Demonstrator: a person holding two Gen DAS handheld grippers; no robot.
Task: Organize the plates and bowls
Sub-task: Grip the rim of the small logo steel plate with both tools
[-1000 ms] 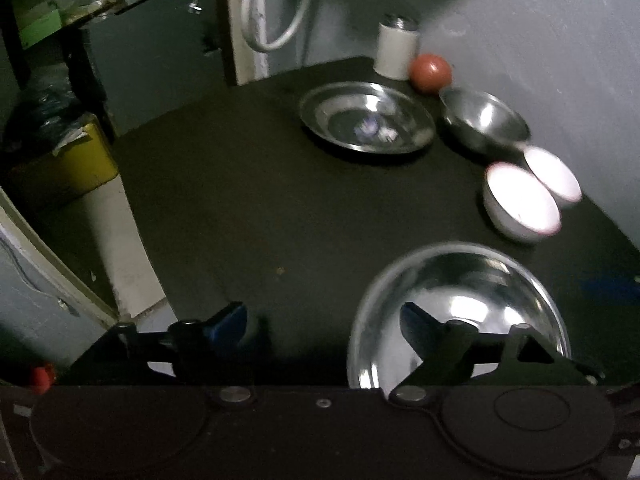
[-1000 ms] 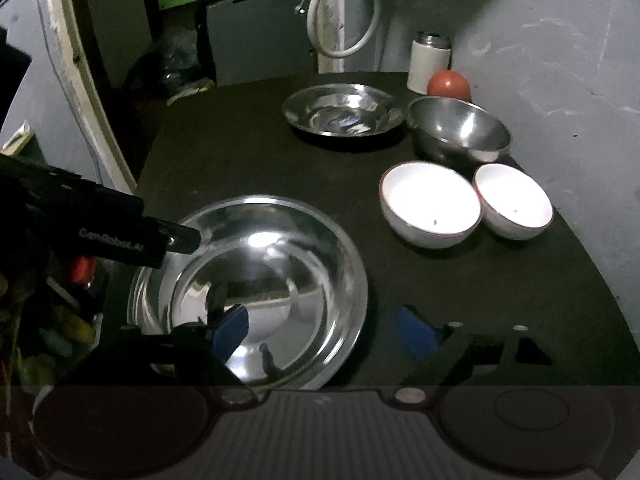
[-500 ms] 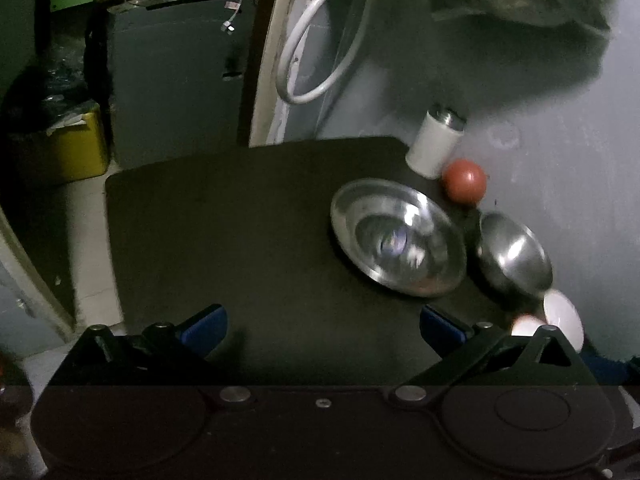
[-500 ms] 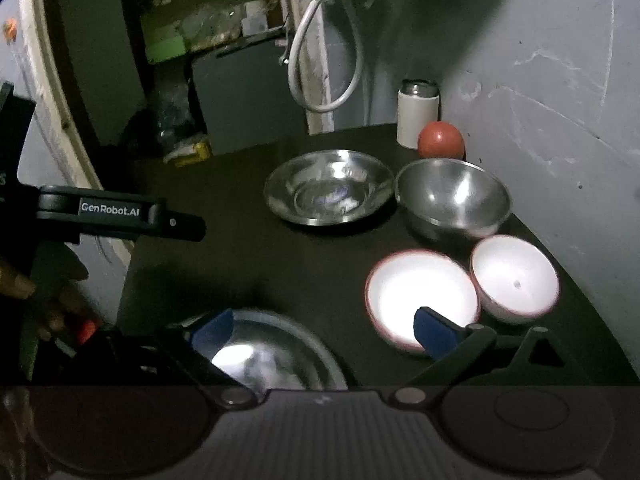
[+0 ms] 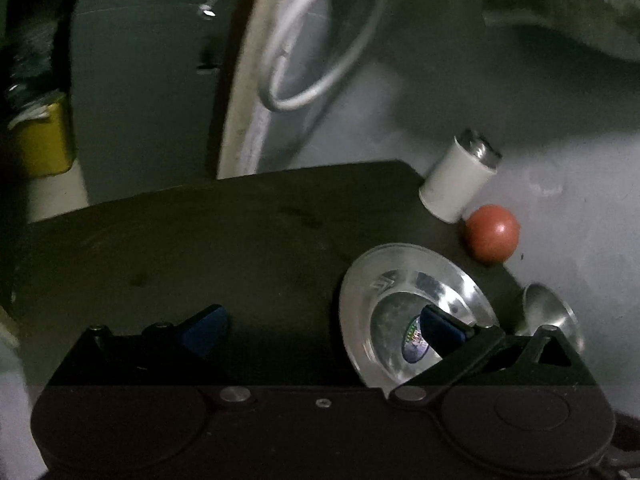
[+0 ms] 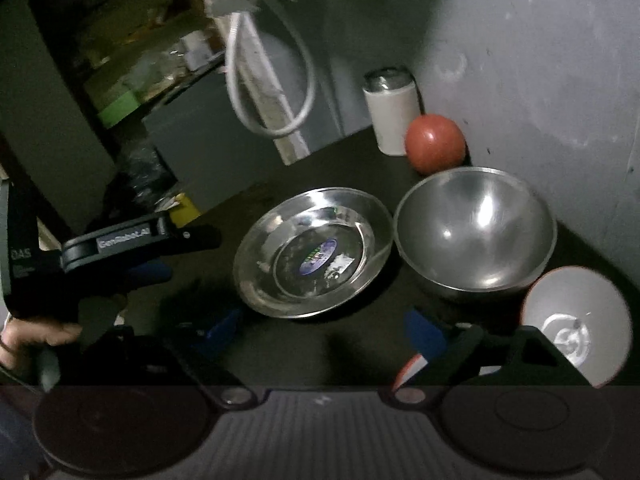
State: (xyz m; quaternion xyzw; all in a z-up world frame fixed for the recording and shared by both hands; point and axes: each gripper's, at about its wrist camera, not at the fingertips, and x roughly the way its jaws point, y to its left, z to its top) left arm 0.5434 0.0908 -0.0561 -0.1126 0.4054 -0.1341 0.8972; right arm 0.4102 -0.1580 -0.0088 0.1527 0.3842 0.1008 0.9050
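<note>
Steel plate [image 6: 312,252] lies beyond right gripper's [image 6: 326,330] closing, empty jaws.

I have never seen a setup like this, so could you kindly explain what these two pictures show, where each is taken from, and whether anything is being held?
There is no robot here: a person holds a handheld two-finger gripper in each hand, and each carries a wide-angle camera looking along its fingers.

One picture looks out from the left gripper, whose jaws are open and empty. The other looks out from the right gripper; its jaws are closing with nothing between them, and it also shows the left gripper from the side.

On the dark table sit a shallow steel plate with a sticker inside, a deep steel bowl, a white bowl, a white canister and a red ball.

Nothing is held.
</note>
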